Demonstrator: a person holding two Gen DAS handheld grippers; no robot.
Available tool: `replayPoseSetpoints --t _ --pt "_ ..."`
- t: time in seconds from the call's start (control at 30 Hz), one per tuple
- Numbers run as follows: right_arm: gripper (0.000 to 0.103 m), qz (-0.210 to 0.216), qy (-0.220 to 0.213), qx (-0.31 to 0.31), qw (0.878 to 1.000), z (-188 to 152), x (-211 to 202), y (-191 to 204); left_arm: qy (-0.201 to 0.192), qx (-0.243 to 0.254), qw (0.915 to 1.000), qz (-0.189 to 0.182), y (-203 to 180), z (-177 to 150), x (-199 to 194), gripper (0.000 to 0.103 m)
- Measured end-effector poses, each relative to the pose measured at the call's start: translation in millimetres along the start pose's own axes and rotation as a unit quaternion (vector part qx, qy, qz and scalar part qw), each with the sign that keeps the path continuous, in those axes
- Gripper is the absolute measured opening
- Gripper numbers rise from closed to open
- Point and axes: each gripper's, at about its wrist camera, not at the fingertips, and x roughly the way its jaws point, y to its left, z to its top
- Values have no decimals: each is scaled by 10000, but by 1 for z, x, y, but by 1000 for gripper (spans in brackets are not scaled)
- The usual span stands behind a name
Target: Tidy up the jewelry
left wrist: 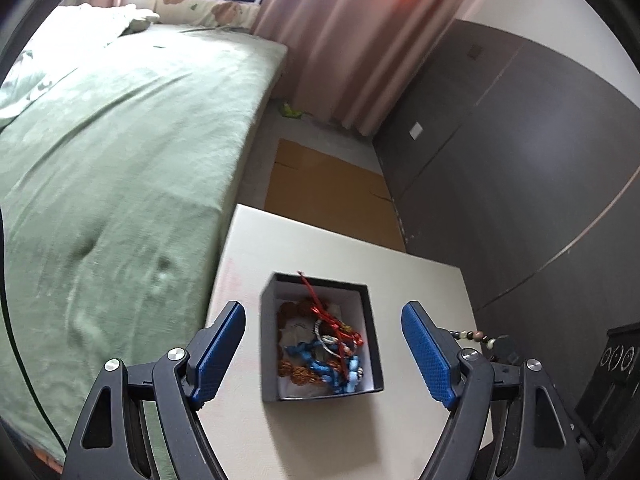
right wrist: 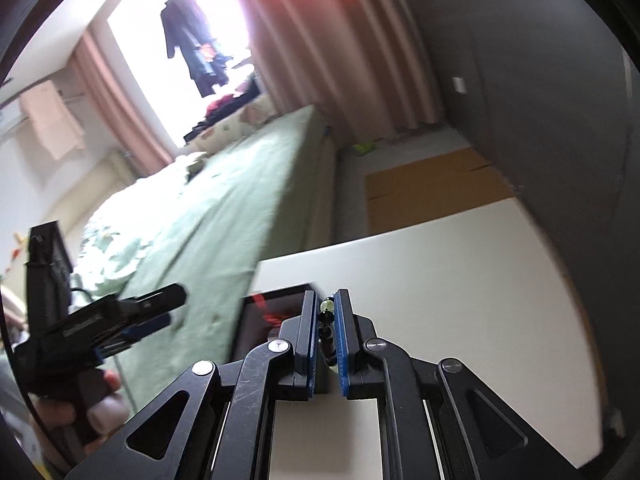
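A small black box (left wrist: 370,336) with a white inside stands on the white table (left wrist: 424,280). It holds tangled jewelry (left wrist: 328,352): red cord, blue beads, brown beads, a silver ring. My left gripper (left wrist: 324,316) is open, its blue pads either side of the box, above it. My right gripper (right wrist: 328,300) is shut on a beaded bracelet (right wrist: 326,318) with green and dark beads, just right of the box (right wrist: 272,308). The bracelet's beads (left wrist: 474,336) show at the right in the left wrist view. The left gripper (right wrist: 132,320) shows at the left in the right wrist view.
A bed with a green cover (left wrist: 120,160) runs along the table's left side. Flat cardboard (left wrist: 328,188) lies on the floor beyond the table. Dark grey cabinets (left wrist: 520,160) stand to the right, pink curtains (left wrist: 340,40) behind.
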Motion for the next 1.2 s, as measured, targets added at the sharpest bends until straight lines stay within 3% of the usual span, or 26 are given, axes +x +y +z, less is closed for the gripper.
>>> replayPoseSetpoints --t 0.3,0.47,0.53,0.57,0.6,0.67,0.87,1.2 --pt "10 424 324 -475 9974 13 41 57 -313 -642 9974 -12 38 14 -19 81" --pt "10 651 334 -308 9968 14 59 54 -299 -726 9968 118 48 17 -15 81" --pt "22 439 603 -251 9969 13 74 48 -335 -733 9966 158 48 18 -15 81" --pt "42 314 777 -218 9962 11 81 44 -354 -733 9966 160 48 18 -16 81" --pt "53 198 810 -137 9964 9 84 39 -368 -730 9965 150 47 18 -16 81" --pt "58 81 726 -38 9973 7 80 30 -363 -705 9968 113 44 17 -16 81" --pt "60 4 797 111 9968 -2 59 11 -294 -510 9982 72 31 8 -19 81" --pt "68 -560 461 96 9973 -4 -3 -13 -501 -99 9980 373 2 -15 -36 81"
